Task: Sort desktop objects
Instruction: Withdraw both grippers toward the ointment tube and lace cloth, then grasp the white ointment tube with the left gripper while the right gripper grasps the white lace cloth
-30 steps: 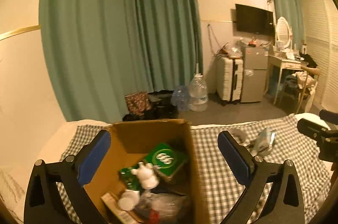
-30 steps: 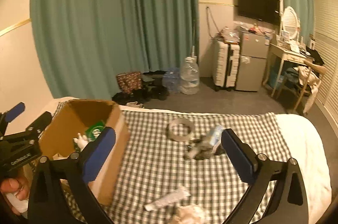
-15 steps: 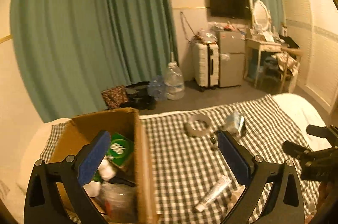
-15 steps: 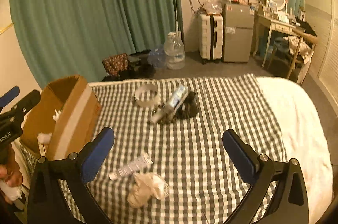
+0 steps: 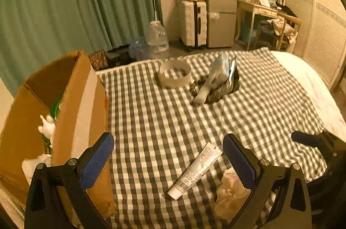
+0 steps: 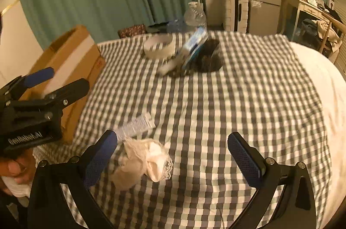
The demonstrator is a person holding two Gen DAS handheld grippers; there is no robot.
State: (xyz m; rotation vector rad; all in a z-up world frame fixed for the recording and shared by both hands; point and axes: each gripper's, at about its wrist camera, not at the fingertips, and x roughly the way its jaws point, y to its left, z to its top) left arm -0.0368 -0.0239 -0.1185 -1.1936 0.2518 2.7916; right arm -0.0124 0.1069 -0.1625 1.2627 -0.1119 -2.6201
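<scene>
- tube (image 5: 195, 170) lay flat on the checked cloth (image 5: 164, 121), just ahead of the left gripper (image 5: 168, 161), whose jaws stood wide apart and held nothing.
- right gripper (image 6: 173, 155) was likewise spread wide and empty, with a crumpled wad (image 6: 142, 161) on the cloth between its fingers, nearer the left one.
- judged by its look, the tube would be light, soft and somewhat slick; a pinch across the middle of its body seemed the safest hold, away from the cap.
- the wad looked feather-light and squashy, likely to take a grip anywhere.
- one tape roll (image 5: 174, 76) and one pouch (image 5: 218, 75), leaning on a dark heap, sat well apart at the far end.
- one box (image 5: 80, 103) stood at the left, already holding several items, too hidden to count.
- count on the cloth: one tube, one wad, one roll, one pouch.
</scene>
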